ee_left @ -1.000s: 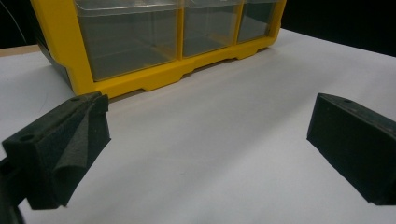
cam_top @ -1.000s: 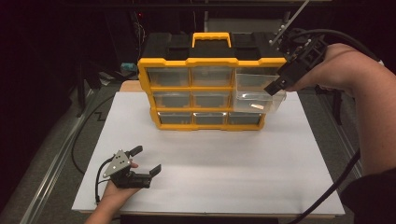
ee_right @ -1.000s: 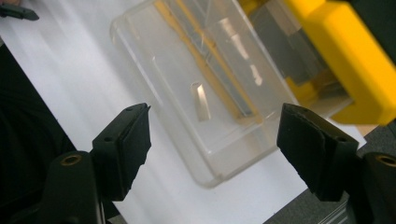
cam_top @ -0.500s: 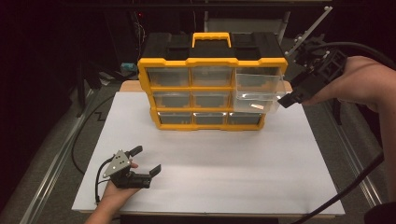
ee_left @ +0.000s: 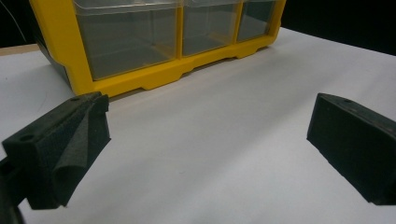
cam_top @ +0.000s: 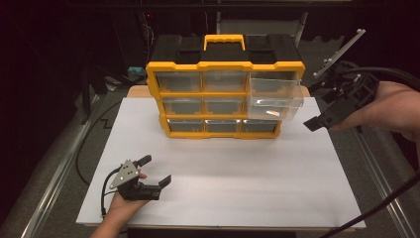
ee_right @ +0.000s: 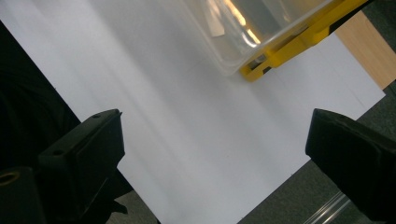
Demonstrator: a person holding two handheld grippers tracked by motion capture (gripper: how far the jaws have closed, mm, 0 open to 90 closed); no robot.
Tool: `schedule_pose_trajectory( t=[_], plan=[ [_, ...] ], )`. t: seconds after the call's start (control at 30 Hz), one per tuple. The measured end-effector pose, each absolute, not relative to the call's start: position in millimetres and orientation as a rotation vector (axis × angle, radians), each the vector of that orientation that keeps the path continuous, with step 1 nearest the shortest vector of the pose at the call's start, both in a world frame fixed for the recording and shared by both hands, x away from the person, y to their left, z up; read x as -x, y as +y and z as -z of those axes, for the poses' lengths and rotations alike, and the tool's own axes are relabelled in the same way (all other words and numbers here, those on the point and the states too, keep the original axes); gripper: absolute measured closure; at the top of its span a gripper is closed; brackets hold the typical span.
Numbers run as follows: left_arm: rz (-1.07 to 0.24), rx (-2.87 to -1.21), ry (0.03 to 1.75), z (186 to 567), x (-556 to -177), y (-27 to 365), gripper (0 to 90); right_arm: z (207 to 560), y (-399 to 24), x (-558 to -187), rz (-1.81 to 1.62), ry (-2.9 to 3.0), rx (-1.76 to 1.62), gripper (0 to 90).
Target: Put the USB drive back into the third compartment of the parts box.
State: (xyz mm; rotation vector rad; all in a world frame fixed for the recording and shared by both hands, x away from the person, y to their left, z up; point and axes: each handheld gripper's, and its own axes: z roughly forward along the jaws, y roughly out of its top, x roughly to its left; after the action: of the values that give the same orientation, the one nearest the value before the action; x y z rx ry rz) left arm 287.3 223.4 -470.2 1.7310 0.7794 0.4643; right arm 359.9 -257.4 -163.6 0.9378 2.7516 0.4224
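Overhead light hits the white worktop [cam_top: 223, 163] hard; everything around it falls to near black. Soft shadow under the yellow organiser [cam_top: 223, 99]. Glare streaks on its pulled-out clear drawer [ee_right: 261, 28], blurred in the right gripper view. High view grainy.

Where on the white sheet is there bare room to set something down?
The wide stretch between the yellow organizer and the left gripper is bare, through to the sheet's right edge. It is tight under the pulled-out drawer, near the right gripper.
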Motion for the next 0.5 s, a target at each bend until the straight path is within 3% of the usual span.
schedule_pose_trajectory(
  t=[0.1,0.5],
  plan=[
    [-0.466,-1.730,0.780,470.1,-287.3,223.6,0.5,169.3,-257.8,-356.6,-0.412,2.754,-0.950,0.0],
    [-0.466,-1.734,0.777,469.9,-286.9,223.9,0.4,197.9,-253.4,-349.9,-0.357,2.752,-0.918,0.0]
  ],
)
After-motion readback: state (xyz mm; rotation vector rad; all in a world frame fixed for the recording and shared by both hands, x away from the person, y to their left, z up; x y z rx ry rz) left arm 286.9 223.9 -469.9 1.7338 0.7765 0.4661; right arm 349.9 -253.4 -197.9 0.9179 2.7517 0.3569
